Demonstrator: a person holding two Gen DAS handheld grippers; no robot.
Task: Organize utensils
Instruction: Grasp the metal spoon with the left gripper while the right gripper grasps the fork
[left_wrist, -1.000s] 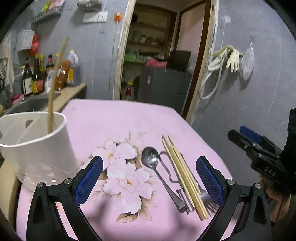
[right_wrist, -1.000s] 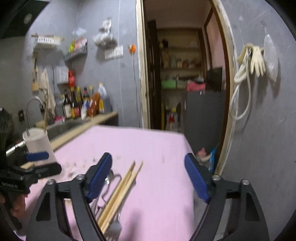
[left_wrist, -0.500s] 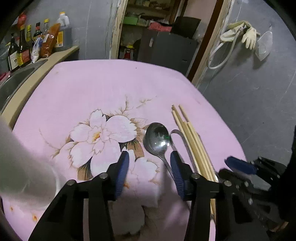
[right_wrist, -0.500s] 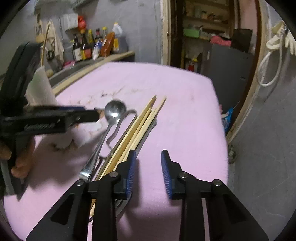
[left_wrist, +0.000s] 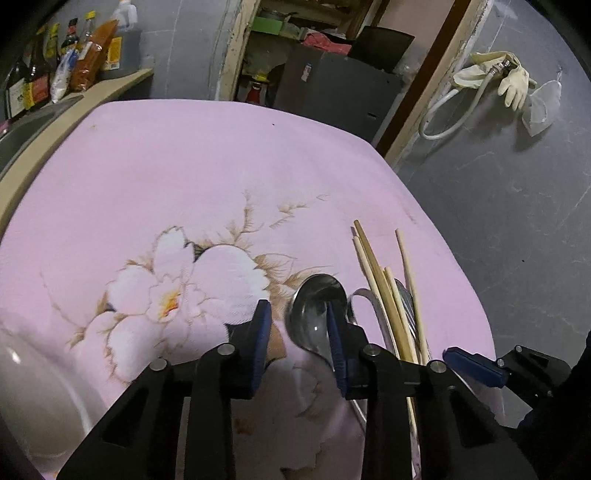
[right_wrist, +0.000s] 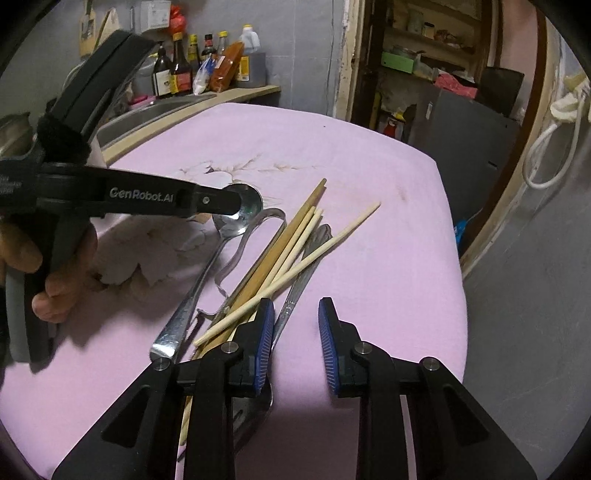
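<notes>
Pink tablecloth (left_wrist: 184, 166), one chopstick (right_wrist: 291, 273) now splayed, both tools narrowed

Wide bare stretch of pink cloth (left_wrist: 177, 166) across the far and left table, open for passing. Near right edge crowded by spoon (right_wrist: 207, 266), chopsticks (right_wrist: 295, 243) and other metal utensils lying touching, left gripper (left_wrist: 297, 332) low over the spoon bowl. White holder (left_wrist: 33, 398) blocking the near left corner; clear strip right of the chopsticks, under right gripper (right_wrist: 296, 336).
</notes>
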